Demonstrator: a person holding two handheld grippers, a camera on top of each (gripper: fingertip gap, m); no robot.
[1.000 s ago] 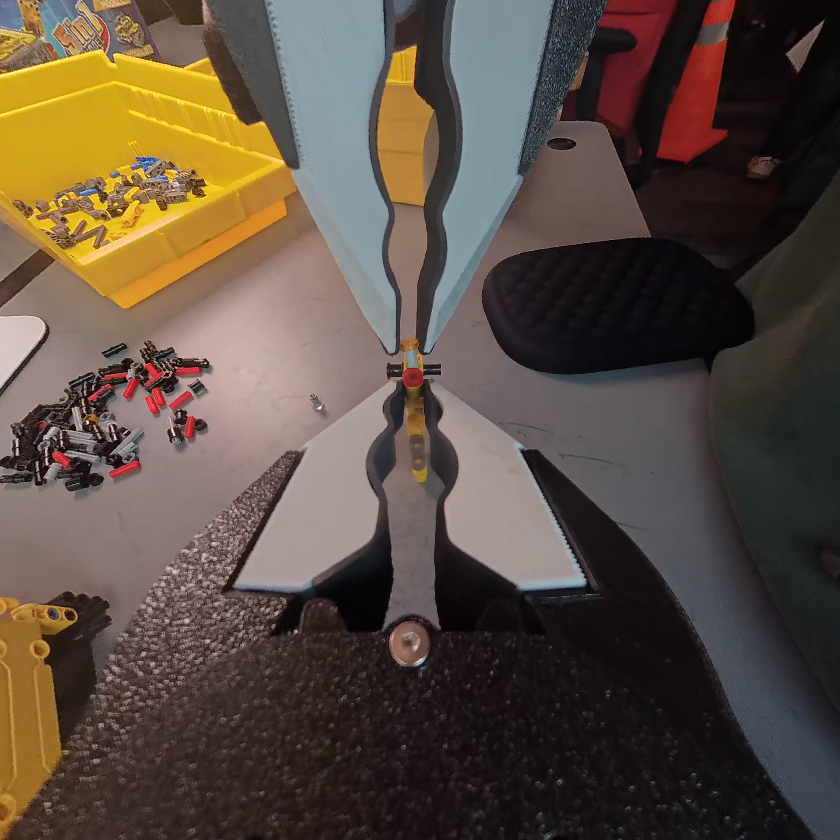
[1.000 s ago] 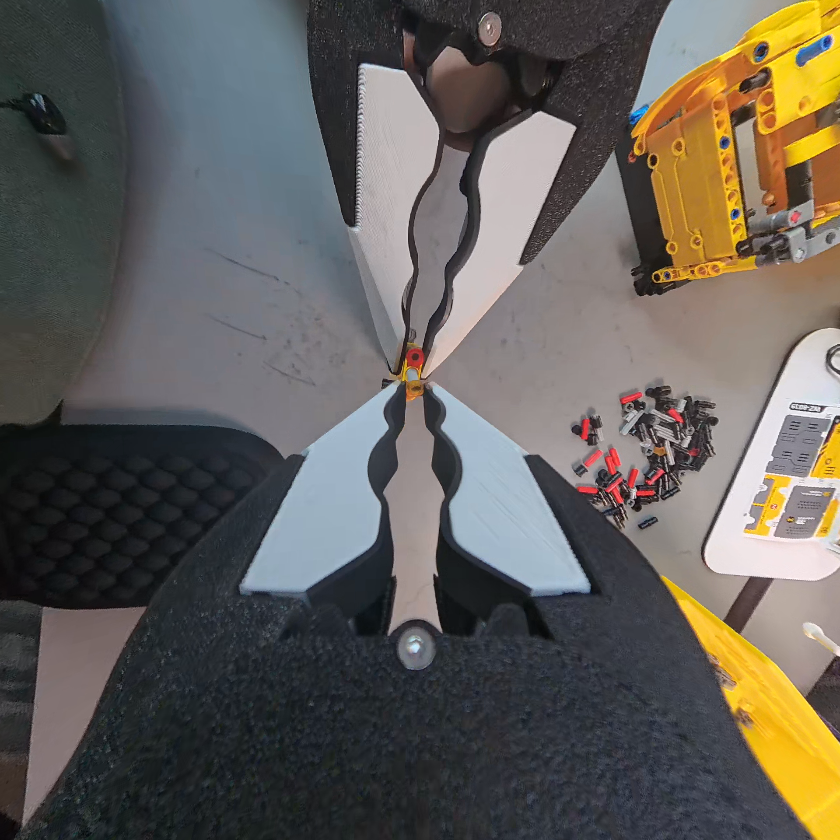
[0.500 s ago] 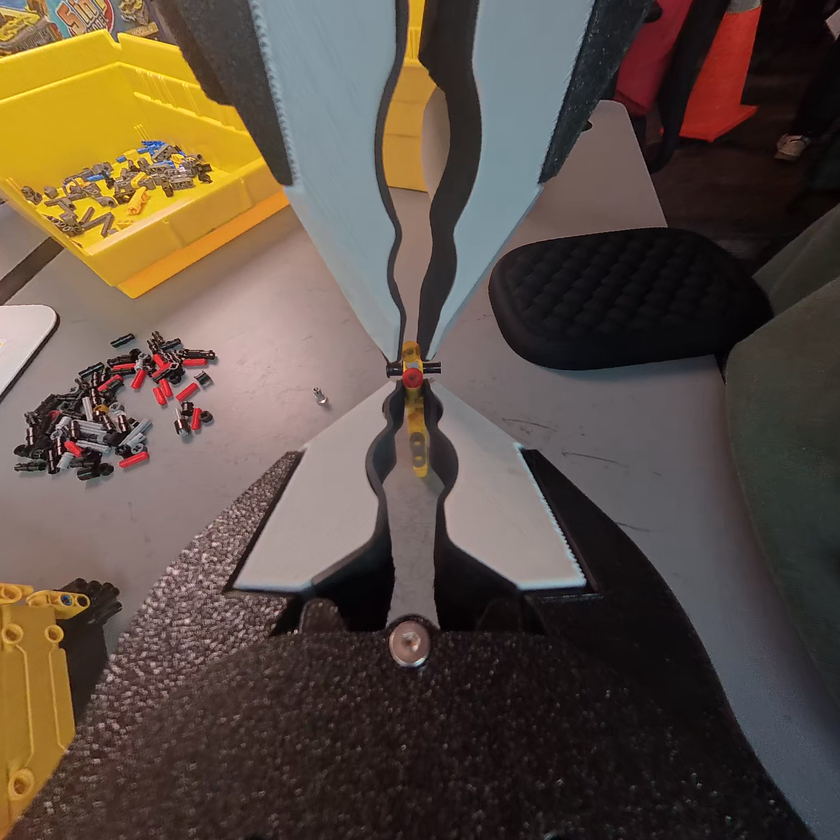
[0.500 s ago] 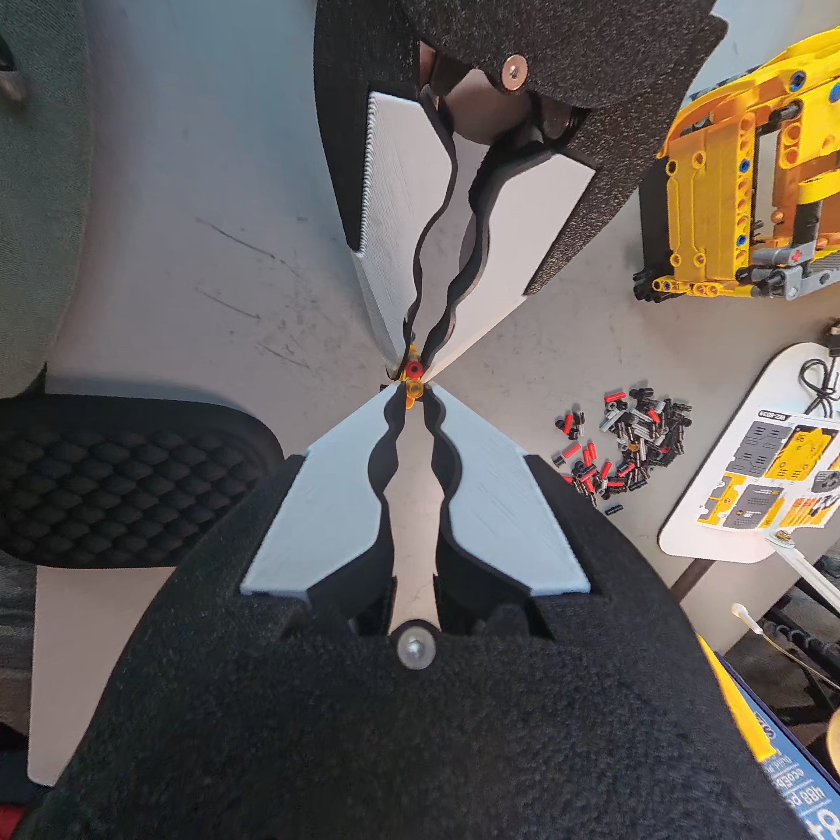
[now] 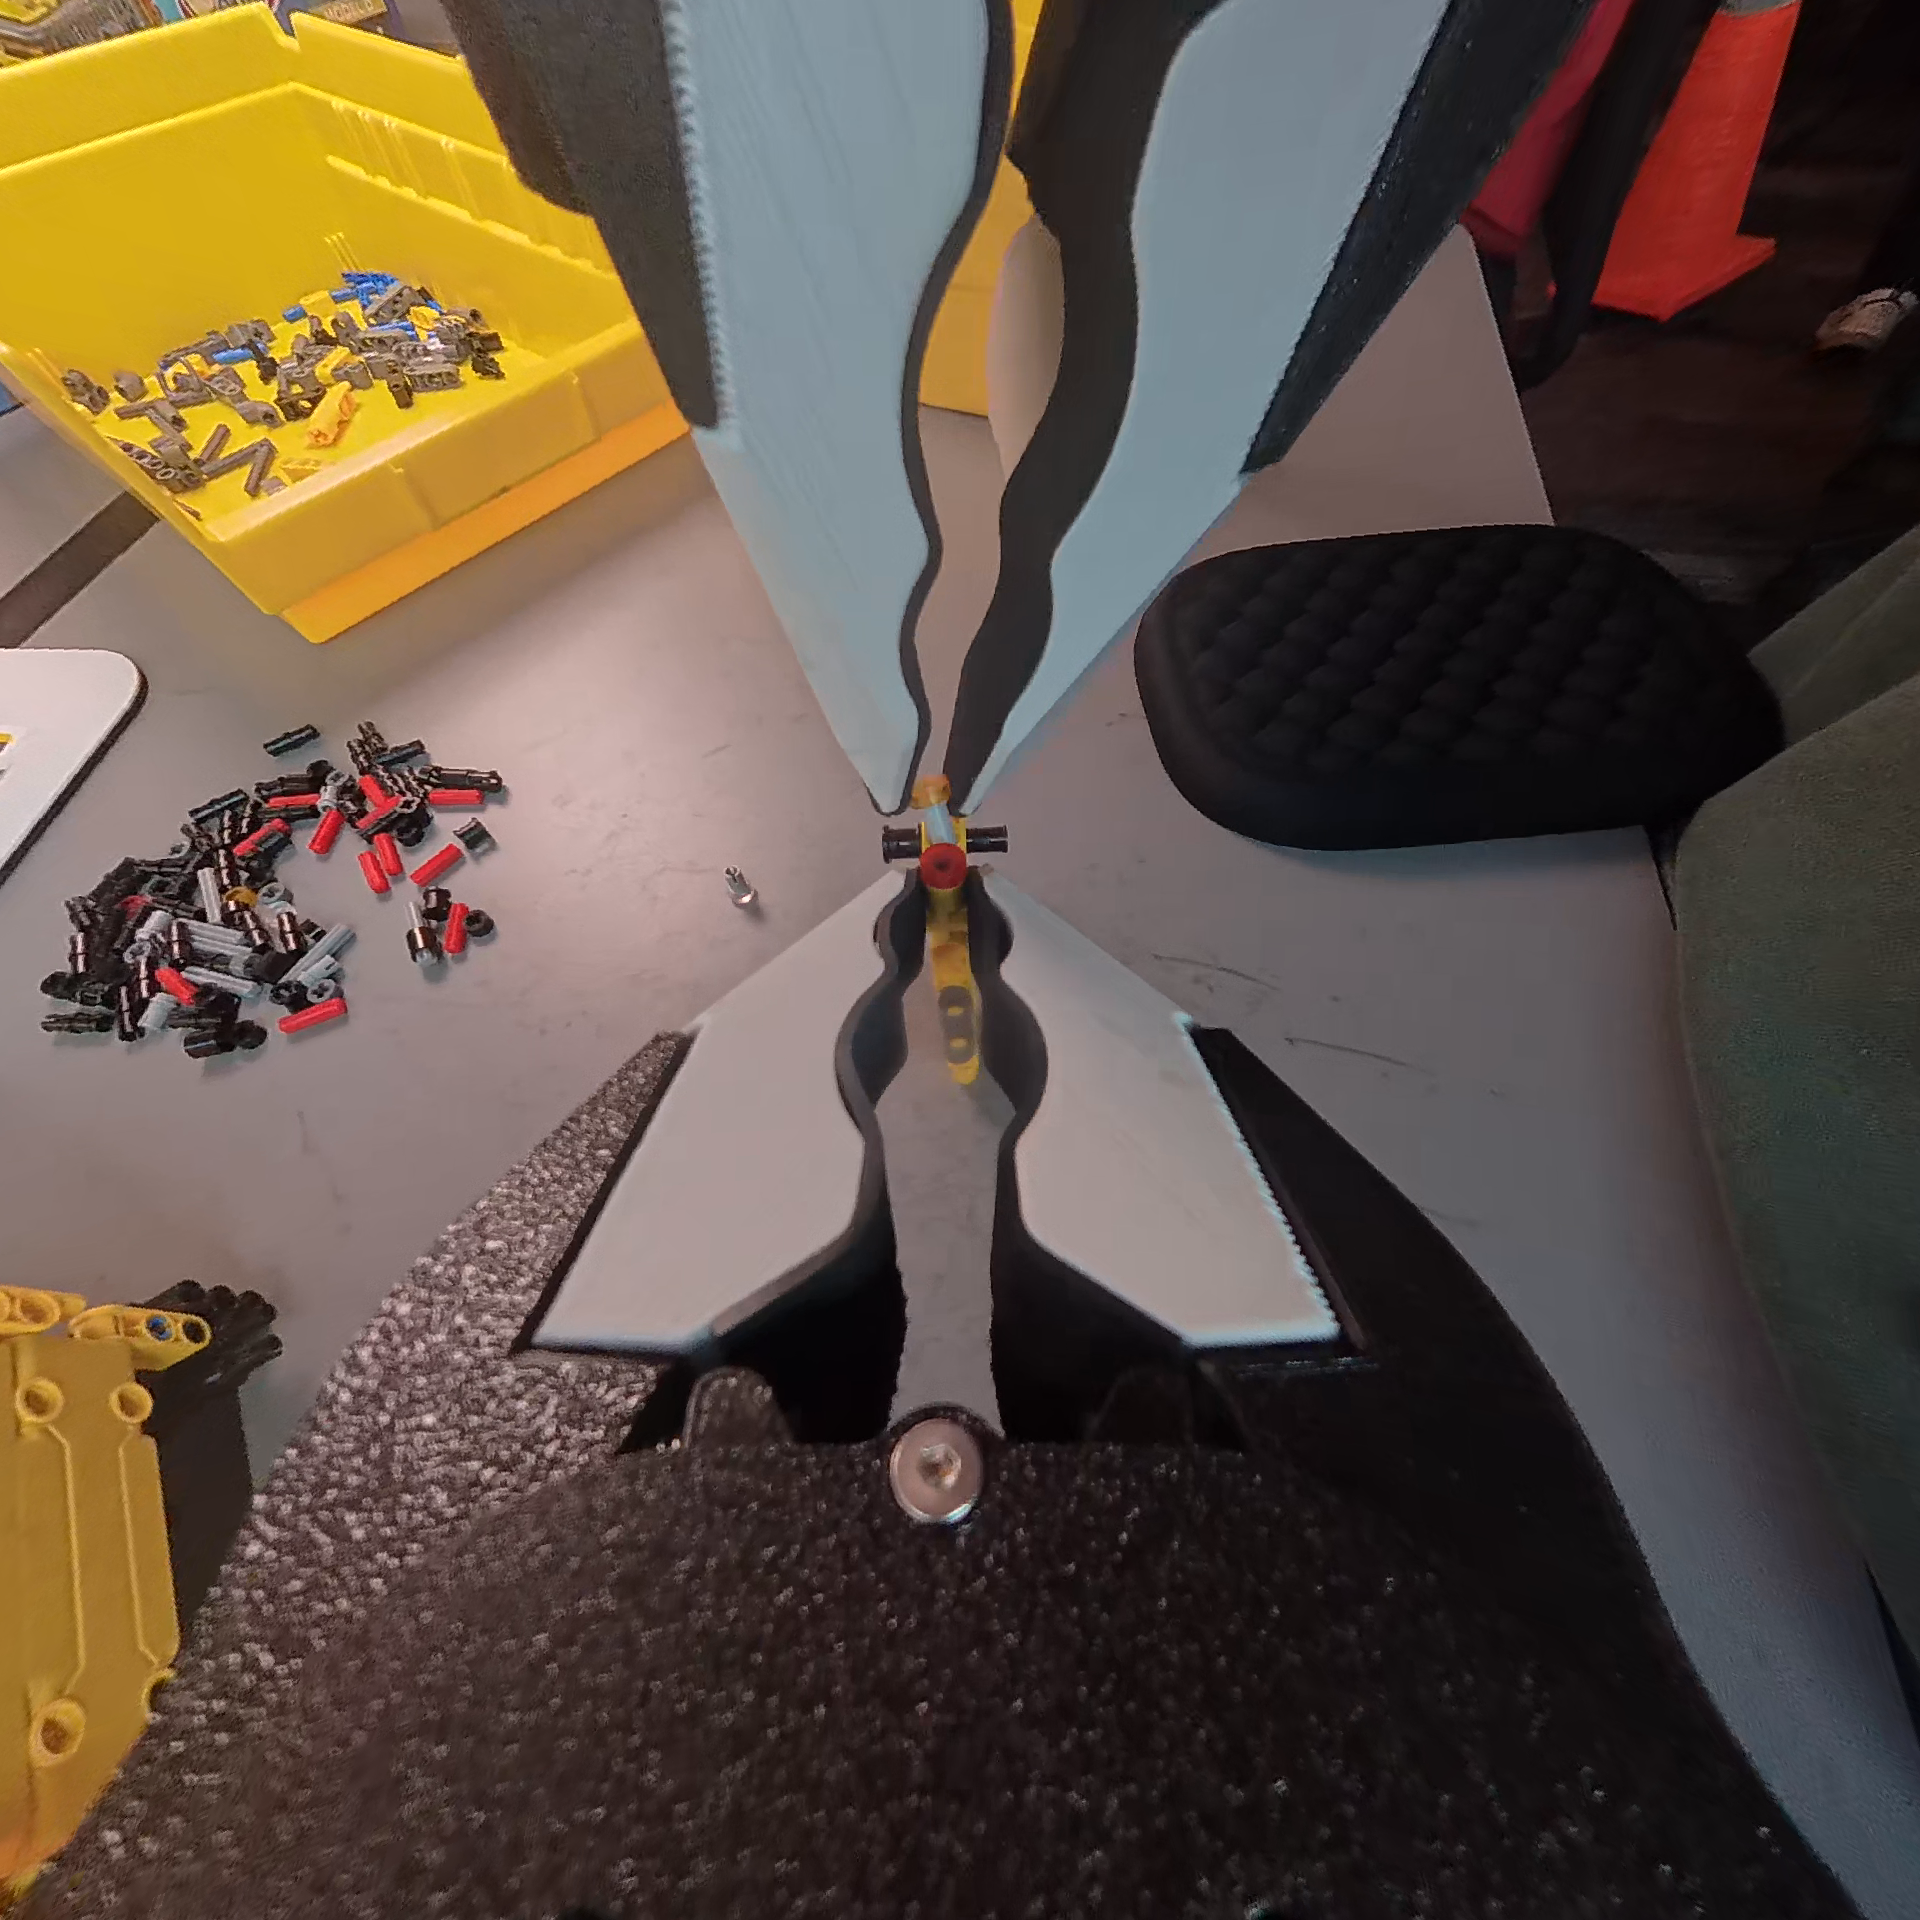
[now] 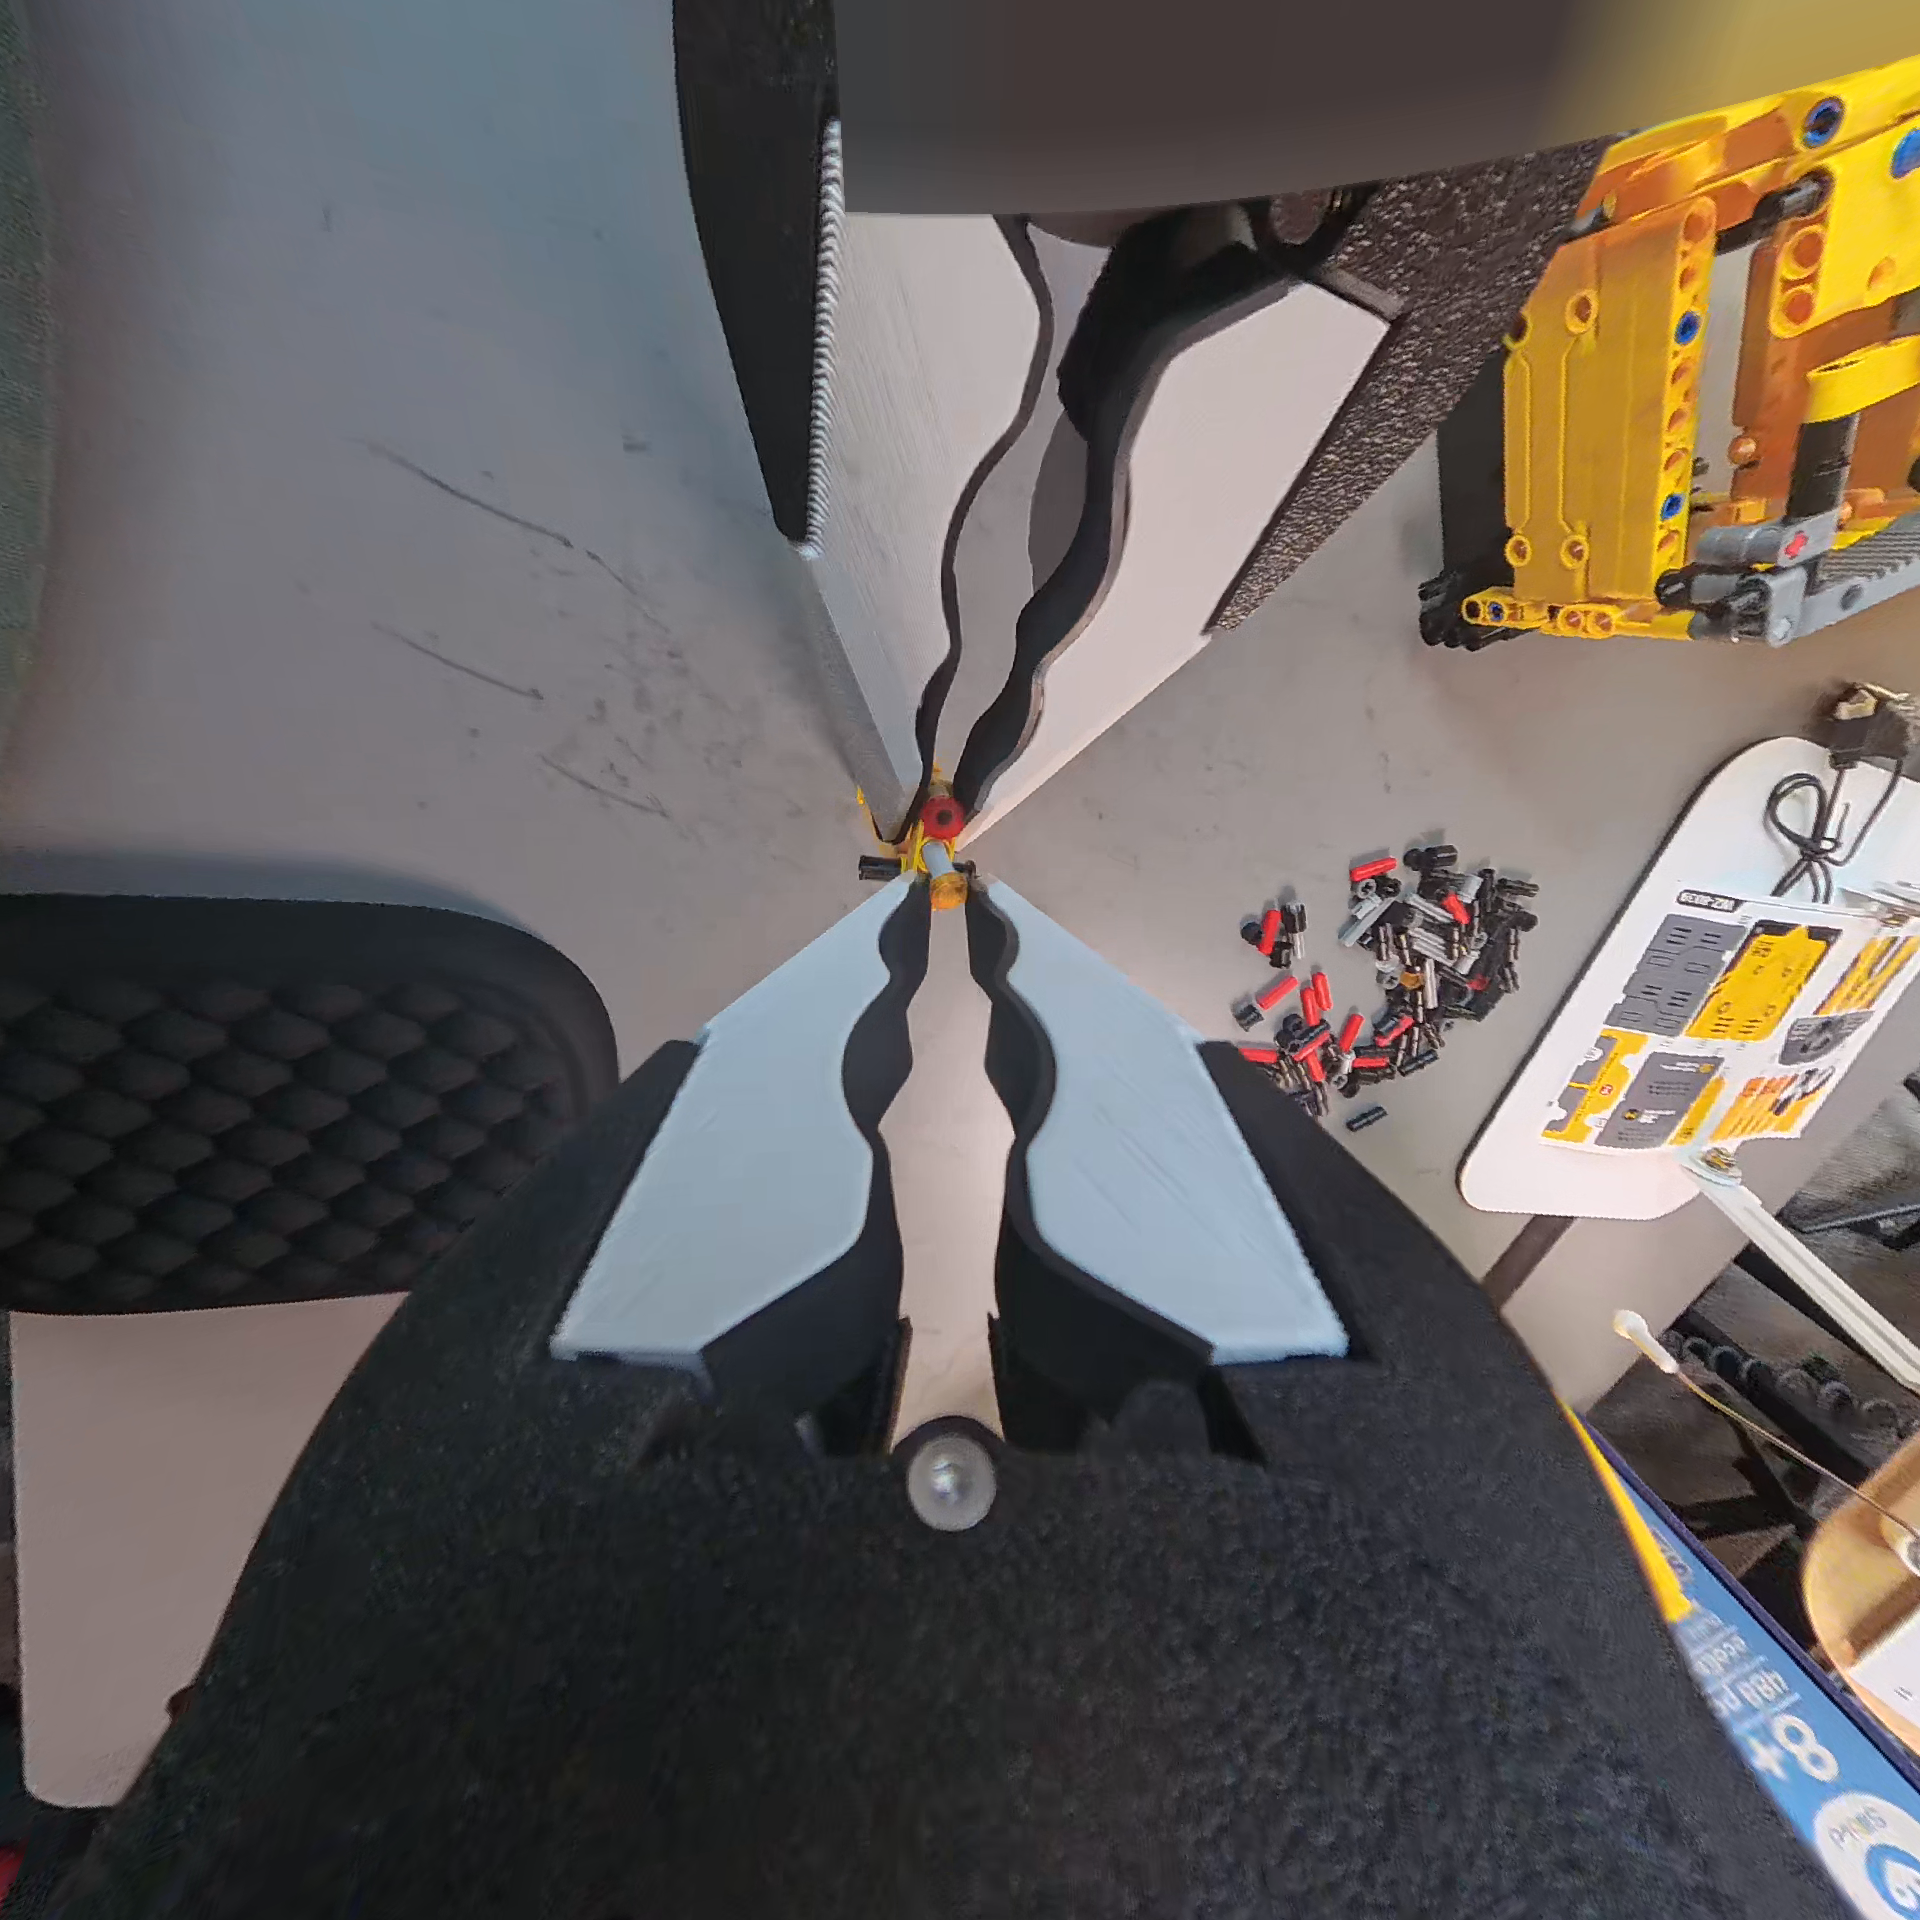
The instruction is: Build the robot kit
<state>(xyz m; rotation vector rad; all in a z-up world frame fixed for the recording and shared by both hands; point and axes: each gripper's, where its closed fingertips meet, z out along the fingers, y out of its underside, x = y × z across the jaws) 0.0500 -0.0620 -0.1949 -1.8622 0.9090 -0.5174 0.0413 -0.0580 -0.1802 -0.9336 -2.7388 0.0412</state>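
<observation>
Left gripper (image 5: 943, 883) was clamped tip-to-tip on a yellow beam (image 5: 954, 987) carrying a red pin (image 5: 941, 861) and a black cross pin (image 5: 943, 837), held above the grey table (image 5: 644, 665). Right gripper (image 6: 943, 891) faced it nose to nose, pinched on a small grey axle with an orange cap (image 6: 945, 891) at the beam's end. Loose pile of red, black and grey pins (image 5: 260, 894) lay on the table to the left, yellow bin (image 5: 312, 343) of parts behind it. Black textured pad (image 5: 1444, 686) sat to the right. Partly built yellow model (image 6: 1704, 374) stood near the printed instruction sheet (image 6: 1745, 1029).
</observation>
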